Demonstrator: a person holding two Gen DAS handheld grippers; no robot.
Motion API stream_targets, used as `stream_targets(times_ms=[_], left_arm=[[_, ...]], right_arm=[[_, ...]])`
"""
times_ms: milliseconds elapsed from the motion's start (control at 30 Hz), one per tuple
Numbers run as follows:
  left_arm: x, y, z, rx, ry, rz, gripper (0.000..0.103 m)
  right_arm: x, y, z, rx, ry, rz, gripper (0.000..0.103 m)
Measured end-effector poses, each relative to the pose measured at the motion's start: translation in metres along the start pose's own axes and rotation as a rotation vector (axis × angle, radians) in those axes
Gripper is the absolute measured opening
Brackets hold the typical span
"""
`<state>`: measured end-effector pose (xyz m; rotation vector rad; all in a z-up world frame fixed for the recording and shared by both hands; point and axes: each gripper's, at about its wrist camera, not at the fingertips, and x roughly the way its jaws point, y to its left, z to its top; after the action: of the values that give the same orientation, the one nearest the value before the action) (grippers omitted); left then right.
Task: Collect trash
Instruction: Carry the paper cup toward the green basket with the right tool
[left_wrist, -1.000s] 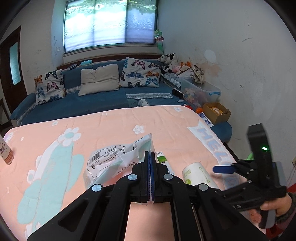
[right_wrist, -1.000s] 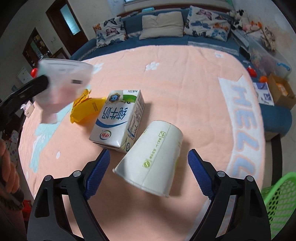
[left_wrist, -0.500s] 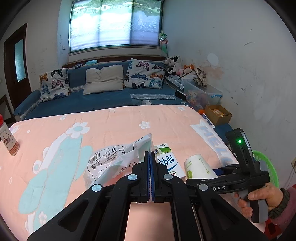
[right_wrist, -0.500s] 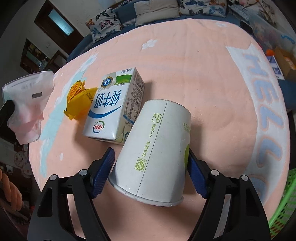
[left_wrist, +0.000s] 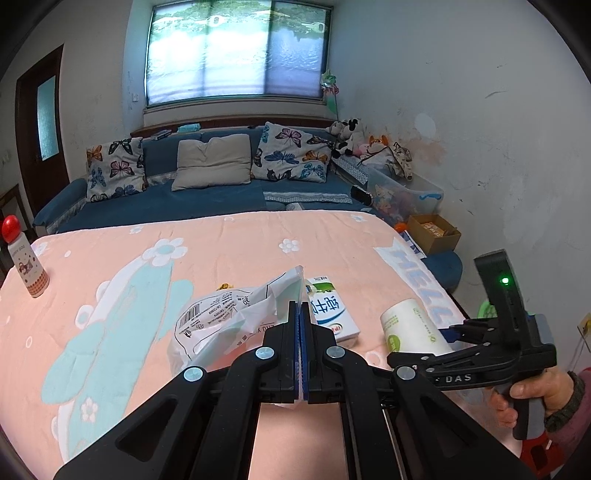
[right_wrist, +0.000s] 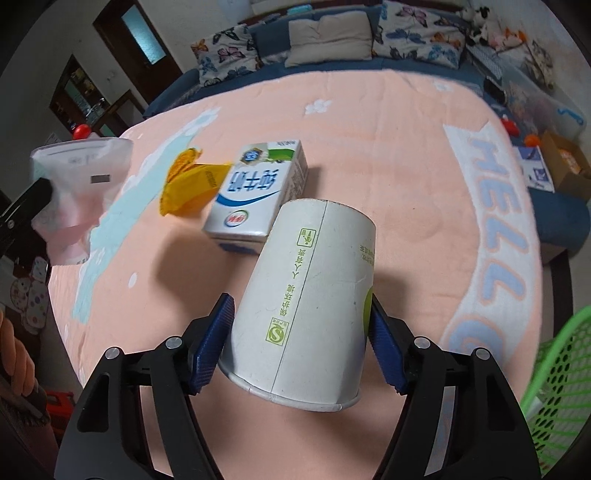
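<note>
My left gripper (left_wrist: 300, 314) is shut on a crumpled clear plastic bag (left_wrist: 229, 321) and holds it above the pink blanket; the bag also shows at the left of the right wrist view (right_wrist: 77, 184). My right gripper (right_wrist: 299, 332) is closed on a white paper cup (right_wrist: 306, 306) that lies on its side, a blue pad touching each side. The cup also shows in the left wrist view (left_wrist: 410, 328). A milk carton (right_wrist: 258, 192) lies flat just beyond the cup, with a yellow wrapper (right_wrist: 188, 181) to its left.
A green mesh basket (right_wrist: 557, 387) stands off the table's right edge. A red-capped bottle (left_wrist: 24, 258) stands at the far left. A blue sofa with pillows (left_wrist: 210, 166) lies beyond the table. A cardboard box (left_wrist: 436, 229) sits on the floor at right.
My right gripper moved forward over the cup and its jaws closed from wide apart onto the cup's sides. My left gripper kept hold of the bag, and its view tilted up.
</note>
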<state>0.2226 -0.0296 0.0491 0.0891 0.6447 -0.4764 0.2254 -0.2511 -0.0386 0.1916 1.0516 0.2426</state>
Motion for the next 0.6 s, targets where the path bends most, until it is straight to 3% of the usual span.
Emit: stream_targets(times_ms=[333, 600], left_arm=[[-0.030, -0.036, -0.016, 0.023, -0.027, -0.046, 0.001], [-0.038, -0.078, -0.025, 0.052, -0.035, -0.115, 0.001]], right_arm=[[-0.051, 0.000, -0.035, -0.058, -0.076, -0.037, 0.070], [-0.089, -0.030, -0.069, -0.035, -0.118, -0.082, 0.071]])
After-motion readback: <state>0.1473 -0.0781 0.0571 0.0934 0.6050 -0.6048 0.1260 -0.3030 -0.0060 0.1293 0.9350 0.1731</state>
